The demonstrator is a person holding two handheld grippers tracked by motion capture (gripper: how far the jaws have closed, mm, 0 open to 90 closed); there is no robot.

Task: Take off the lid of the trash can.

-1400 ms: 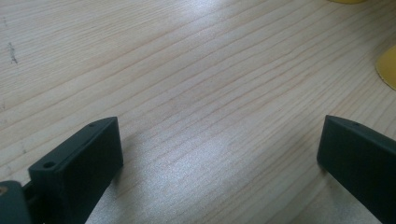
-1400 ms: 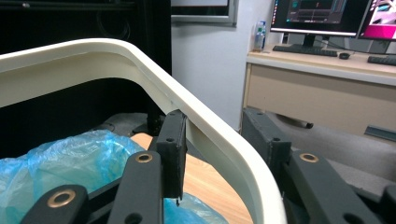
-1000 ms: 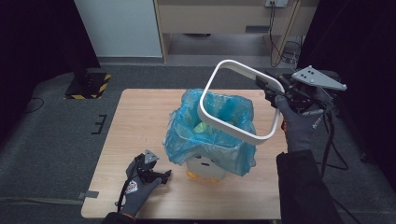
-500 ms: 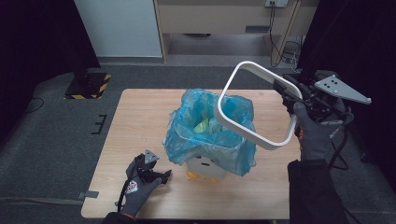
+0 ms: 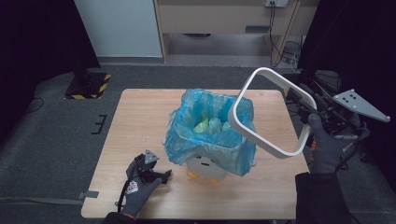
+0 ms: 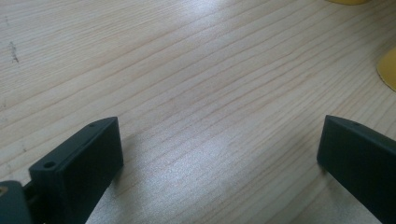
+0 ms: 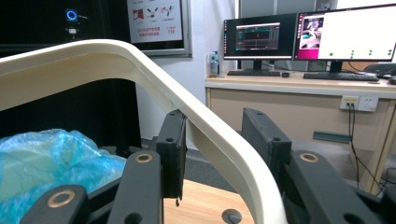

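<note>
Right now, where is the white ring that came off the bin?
In the high view the white ring hangs tilted in the air at the table's right side, clamped by the right gripper, just right of the blue bag.

Dark grey gloves (image 5: 138, 185) (red-and-white logo), black ribbed fingers (image 6: 77, 163), brass screws.

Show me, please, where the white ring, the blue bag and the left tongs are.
white ring (image 5: 246, 134): high view, lower left bar.
blue bag (image 5: 212, 145): high view, front fold over the bin.
left tongs (image 5: 164, 176): high view, between the tips.
</note>
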